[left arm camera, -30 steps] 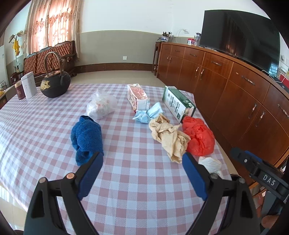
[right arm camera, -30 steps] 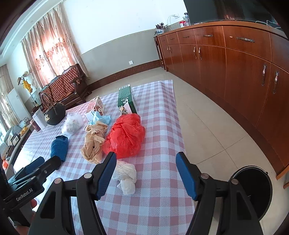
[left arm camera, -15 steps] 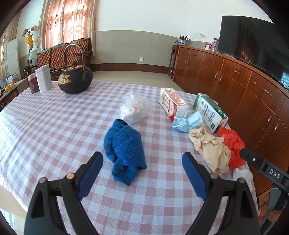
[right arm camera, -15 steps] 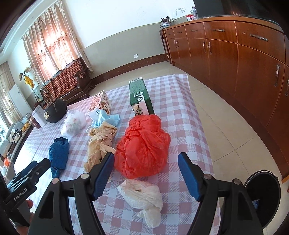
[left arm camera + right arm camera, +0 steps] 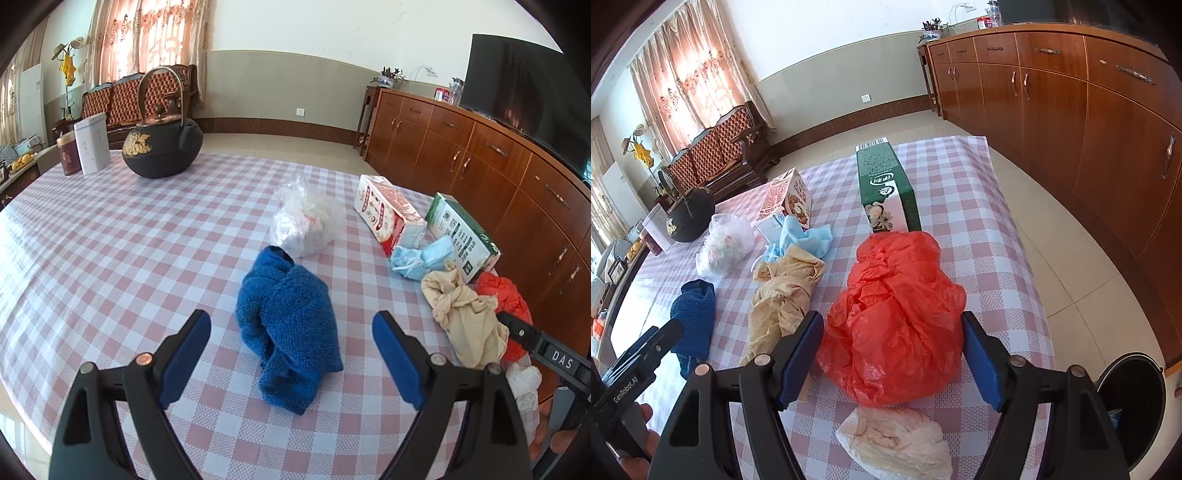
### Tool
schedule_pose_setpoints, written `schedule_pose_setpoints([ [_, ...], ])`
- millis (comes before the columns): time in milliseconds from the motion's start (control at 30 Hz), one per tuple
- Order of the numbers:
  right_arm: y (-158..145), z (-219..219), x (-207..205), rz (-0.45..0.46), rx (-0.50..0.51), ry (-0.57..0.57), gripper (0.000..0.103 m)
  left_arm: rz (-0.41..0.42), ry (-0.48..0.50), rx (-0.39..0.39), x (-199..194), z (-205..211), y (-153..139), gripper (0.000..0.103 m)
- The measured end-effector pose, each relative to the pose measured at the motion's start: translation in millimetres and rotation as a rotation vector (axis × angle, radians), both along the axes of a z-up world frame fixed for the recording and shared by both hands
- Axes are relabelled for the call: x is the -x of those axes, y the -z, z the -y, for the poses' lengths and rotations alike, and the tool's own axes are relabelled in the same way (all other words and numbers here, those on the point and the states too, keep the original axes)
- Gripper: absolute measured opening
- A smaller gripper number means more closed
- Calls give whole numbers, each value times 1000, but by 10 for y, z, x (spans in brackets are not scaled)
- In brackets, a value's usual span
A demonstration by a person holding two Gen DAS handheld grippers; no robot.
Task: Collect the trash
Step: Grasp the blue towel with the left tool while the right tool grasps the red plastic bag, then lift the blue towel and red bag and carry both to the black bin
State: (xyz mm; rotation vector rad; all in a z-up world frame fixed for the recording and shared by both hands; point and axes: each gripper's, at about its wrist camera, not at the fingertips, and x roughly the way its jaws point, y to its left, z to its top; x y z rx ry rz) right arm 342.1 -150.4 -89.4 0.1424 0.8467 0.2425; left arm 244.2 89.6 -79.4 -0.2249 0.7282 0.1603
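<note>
On the checked tablecloth lies a crumpled blue cloth; my left gripper hovers open just before it, fingers on either side, not touching. My right gripper is open, its fingers flanking a red plastic bag without pressing it. A white crumpled bag lies below the red one. A beige bag, blue face masks, a clear plastic bag, a red-white carton and a green carton lie farther back.
A black bin stands on the floor at the table's right edge. A black iron kettle, a white box and a red tin stand at the far left. Wooden cabinets run along the right.
Both grippers have moved forward and lower towards the table. The blue cloth now sits between the left fingers, the red bag between the right fingers, which stand slightly wider.
</note>
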Motion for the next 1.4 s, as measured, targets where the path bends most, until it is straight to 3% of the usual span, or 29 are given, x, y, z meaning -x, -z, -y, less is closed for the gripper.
schedule_pose_setpoints([
  [200, 62, -57, -65, -22, 16, -3, 75, -30, 5, 43, -88, -51, 104, 88],
  [333, 67, -70, -82, -26, 15, -16, 55, -51, 14, 58, -129, -48, 137, 74],
  [500, 41, -99, -57, -9, 19, -41, 39, -63, 22, 69, -141, -49, 162, 59],
  [633, -35, -108, 26, 41, 26, -53, 37, -48, 36, 70, -121, -44, 151, 45],
  [933, -217, 73, 184, 103, -30, -43, 37, -7, 64, 87, 2, 18, 77, 32],
  [1300, -288, 237, 360, 114, -36, -41, 37, -4, 74, 79, 120, 141, 48, 31],
  [1367, -276, 242, 367, 110, -35, -42, 37, -16, 58, 83, 106, 140, 67, 44],
  [1400, -272, 243, 372, 109, -35, -44, 37, -20, 47, 87, 100, 134, 73, 58],
])
